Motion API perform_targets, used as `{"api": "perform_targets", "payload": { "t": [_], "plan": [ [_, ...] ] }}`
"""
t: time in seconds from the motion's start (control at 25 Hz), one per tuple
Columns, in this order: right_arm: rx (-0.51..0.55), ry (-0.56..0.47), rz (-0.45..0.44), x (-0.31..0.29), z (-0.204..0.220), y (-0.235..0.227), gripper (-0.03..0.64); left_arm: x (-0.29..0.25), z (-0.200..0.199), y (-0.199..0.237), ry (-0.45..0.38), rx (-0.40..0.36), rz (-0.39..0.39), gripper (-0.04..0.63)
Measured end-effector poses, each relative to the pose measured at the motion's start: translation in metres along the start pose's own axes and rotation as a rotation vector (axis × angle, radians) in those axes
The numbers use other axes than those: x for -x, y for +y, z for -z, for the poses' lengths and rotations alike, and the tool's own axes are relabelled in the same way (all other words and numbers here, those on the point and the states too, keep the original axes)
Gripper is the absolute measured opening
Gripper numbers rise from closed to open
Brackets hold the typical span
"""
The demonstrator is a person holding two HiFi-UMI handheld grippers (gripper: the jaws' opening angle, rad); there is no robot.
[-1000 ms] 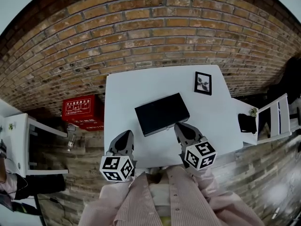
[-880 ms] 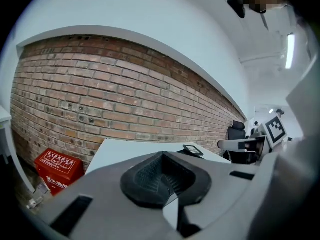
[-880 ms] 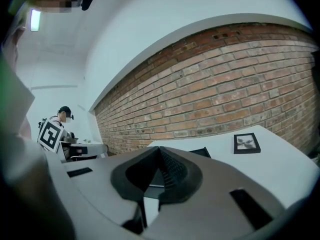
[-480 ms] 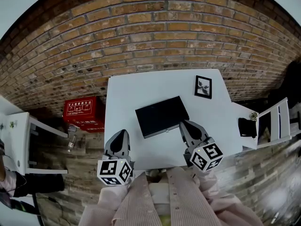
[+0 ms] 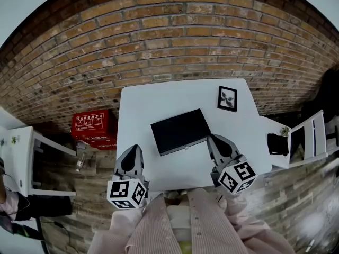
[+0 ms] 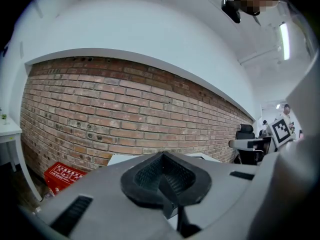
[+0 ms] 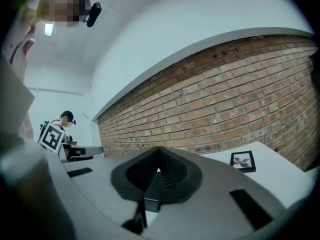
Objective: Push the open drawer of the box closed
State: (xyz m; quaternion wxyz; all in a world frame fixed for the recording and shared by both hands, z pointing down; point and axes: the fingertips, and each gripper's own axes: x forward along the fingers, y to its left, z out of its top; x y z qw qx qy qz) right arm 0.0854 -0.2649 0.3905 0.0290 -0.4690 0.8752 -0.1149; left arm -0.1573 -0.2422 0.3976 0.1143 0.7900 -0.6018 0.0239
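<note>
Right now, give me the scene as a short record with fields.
surface: white table
task object: black box, mid-table, no drawer seen sticking out
left hand-held gripper: shut, empty, near the table's front left, apart from the box
right hand-held gripper: shut, empty, tip by the box's near right corner; contact unclear
other: framed picture at back right; red case on the floor, left

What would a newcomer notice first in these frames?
A flat black box lies alone mid-way across a white table, in front of a big brick wall. At the table's near edge are the left gripper and right gripper, both shut and empty, the right one close to the box's near right corner. A small framed picture lies at the far right corner, and a red box sits on the floor to the left.
</note>
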Motion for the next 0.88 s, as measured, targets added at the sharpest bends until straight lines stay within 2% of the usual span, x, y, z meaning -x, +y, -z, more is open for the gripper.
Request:
{"api": "perform_targets", "payload": {
  "t": [0.32, 0.88],
  "plan": [
    [0.029, 0.01, 0.009, 0.007, 0.001, -0.002, 0.003, 0.002, 0.006, -0.004, 0.017, 0.013, 0.004, -0.005],
    [0.02, 0.019, 0.016, 0.016, 0.011, -0.003, 0.003, 0.004, 0.015, -0.007, 0.04, 0.032, 0.014, -0.005]
  ]
}}
